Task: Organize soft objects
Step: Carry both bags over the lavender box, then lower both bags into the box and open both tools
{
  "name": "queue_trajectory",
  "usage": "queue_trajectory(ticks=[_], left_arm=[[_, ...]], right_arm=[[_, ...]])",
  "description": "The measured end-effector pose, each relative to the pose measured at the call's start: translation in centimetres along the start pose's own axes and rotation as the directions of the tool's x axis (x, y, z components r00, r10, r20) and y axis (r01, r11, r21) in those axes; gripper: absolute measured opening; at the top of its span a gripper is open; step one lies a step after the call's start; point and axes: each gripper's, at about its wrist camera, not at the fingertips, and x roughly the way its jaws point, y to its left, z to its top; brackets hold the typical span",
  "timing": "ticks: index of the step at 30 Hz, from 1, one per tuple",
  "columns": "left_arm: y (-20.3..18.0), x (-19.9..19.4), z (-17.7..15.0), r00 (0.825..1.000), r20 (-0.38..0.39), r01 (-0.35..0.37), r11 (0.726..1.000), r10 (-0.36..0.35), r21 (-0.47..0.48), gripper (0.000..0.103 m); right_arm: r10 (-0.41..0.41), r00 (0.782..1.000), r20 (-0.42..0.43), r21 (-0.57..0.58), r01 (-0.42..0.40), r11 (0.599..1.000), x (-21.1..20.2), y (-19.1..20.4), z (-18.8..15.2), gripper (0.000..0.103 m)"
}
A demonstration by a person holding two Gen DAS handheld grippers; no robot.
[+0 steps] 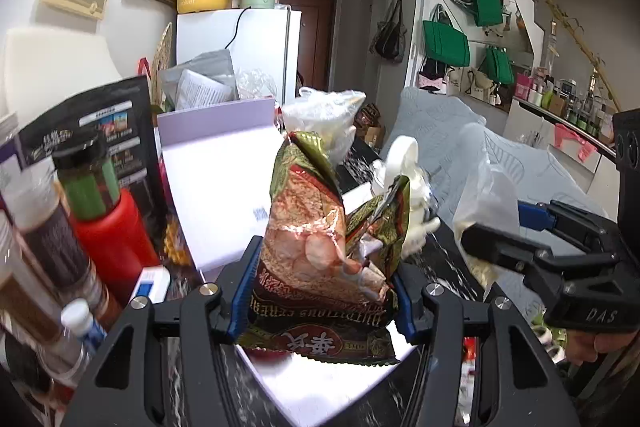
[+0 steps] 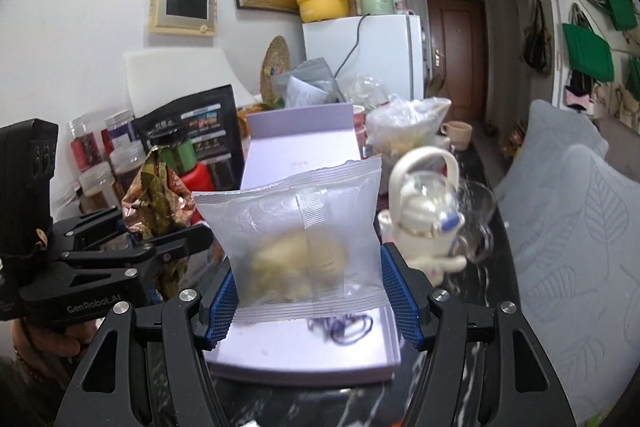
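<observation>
My left gripper (image 1: 322, 291) is shut on a green, gold and red cereal snack bag (image 1: 316, 251) and holds it upright above the open lilac box (image 1: 224, 195). My right gripper (image 2: 310, 291) is shut on a frosted clear packet (image 2: 296, 231) with a pale pastry inside, held over the same lilac box (image 2: 304, 351). The right gripper also shows in the left wrist view (image 1: 516, 239) with its packet (image 1: 486, 203). The left gripper shows in the right wrist view (image 2: 160, 251) with the snack bag (image 2: 154, 191).
A red bottle with a green cap (image 1: 108, 223), jars (image 2: 100, 183) and a black pouch (image 1: 104, 123) stand at the left. A white astronaut figure (image 2: 424, 211), a glass cup (image 2: 476, 223) and a plastic bag (image 2: 404, 123) stand right of the box. A grey cushion (image 2: 572, 227) lies further right.
</observation>
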Motion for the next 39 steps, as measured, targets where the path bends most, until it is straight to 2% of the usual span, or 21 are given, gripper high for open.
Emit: queue_trajectory(ticks=[3, 9, 12, 14, 19, 25, 39], left_arm=[[0.4, 0.9, 1.3, 1.000, 0.016, -0.001, 1.000, 0.001, 0.006, 0.055], [1.3, 2.9, 2.6, 0.998, 0.016, -0.059, 0.998, 0.059, 0.016, 0.055], [1.9, 4.3, 2.2, 0.997, -0.022, -0.074, 0.997, 0.074, 0.015, 0.055], [2.2, 5.4, 1.8, 0.994, -0.055, -0.091, 0.996, 0.092, 0.013, 0.055], [2.3, 8.8, 0.5, 0.980, -0.158, -0.114, 0.993, 0.119, 0.038, 0.055], [2.8, 11.7, -0.8, 0.958, -0.261, -0.110, 0.993, 0.115, 0.032, 0.055], [3.4, 14.5, -2.4, 0.915, -0.380, -0.138, 0.990, 0.135, 0.019, 0.055]], right_arm=[[0.021, 1.000, 0.006, -0.017, -0.021, 1.000, 1.0, -0.1, 1.0, 0.066], [0.047, 0.999, -0.003, 0.000, -0.047, 0.999, 4.2, -0.6, 2.6, 0.066], [0.040, 0.999, -0.006, 0.003, -0.040, 0.999, 5.6, -1.1, 2.6, 0.066], [0.035, 0.998, -0.043, 0.009, -0.035, 0.999, 6.8, -1.4, 2.3, 0.066], [0.035, 0.992, -0.122, 0.007, -0.034, 0.999, 9.2, -2.1, 1.4, 0.066], [0.005, 0.981, -0.194, 0.013, -0.003, 1.000, 11.1, -3.0, 0.5, 0.067], [0.018, 0.953, -0.302, 0.028, -0.010, 1.000, 14.6, -3.1, -1.5, 0.067]])
